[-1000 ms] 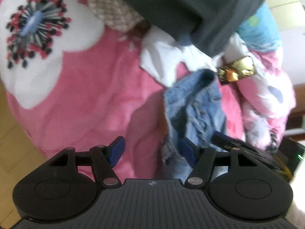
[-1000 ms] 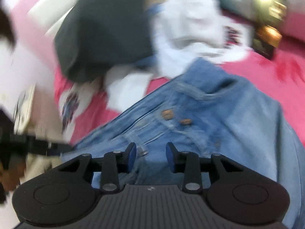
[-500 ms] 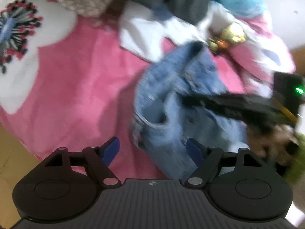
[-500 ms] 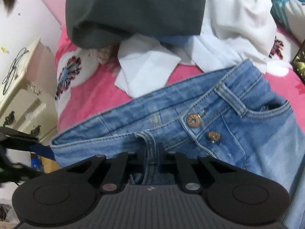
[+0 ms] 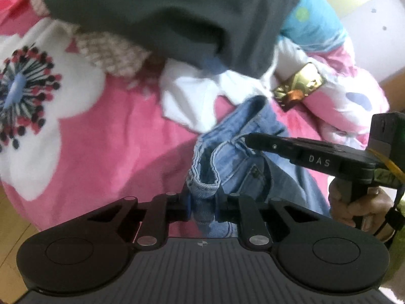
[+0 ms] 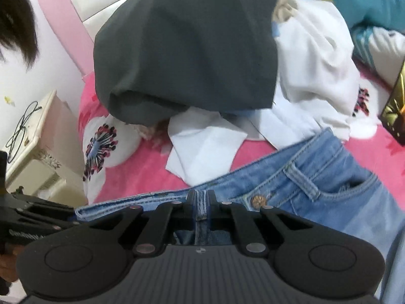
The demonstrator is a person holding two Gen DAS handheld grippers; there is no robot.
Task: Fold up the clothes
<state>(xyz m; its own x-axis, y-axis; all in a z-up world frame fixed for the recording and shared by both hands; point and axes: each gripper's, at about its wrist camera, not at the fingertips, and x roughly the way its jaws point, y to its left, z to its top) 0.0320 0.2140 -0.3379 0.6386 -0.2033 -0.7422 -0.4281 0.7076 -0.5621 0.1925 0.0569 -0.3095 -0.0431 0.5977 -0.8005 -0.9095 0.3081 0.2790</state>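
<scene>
Pinching the waistband of the blue jeans (image 6: pixel 316 192), the right tongs (image 6: pixel 201 202) are clenched on a belt loop, while the left tongs (image 5: pixel 202 202), jaws just closed, grasp the waistband's end. They lie on the pink flowered bed (image 5: pixel 114 126), beside white cloth (image 6: pixel 202 152).

- The left wrist view looks steeply down along its own fingers (image 5: pixel 186 204), close over the bed (image 5: pixel 131 136), from the side with the flower print.
- The right wrist view looks down along its fingers (image 6: pixel 189 200) from very near the jeans (image 6: pixel 329 192), facing the headboard (image 6: pixel 58 25) and a bedside cabinet (image 6: pixel 38 157).
- Both views share the jeans' waistband, the dark grey garment (image 5: pixel 177 20), the white cloth (image 5: pixel 192 101) and the gold box (image 5: pixel 298 88).
- Each view catches the other gripper: the right gripper (image 5: pixel 249 139) enters the left view from the right edge, and the left gripper (image 6: pixel 68 215) shows at the right view's lower left.
</scene>
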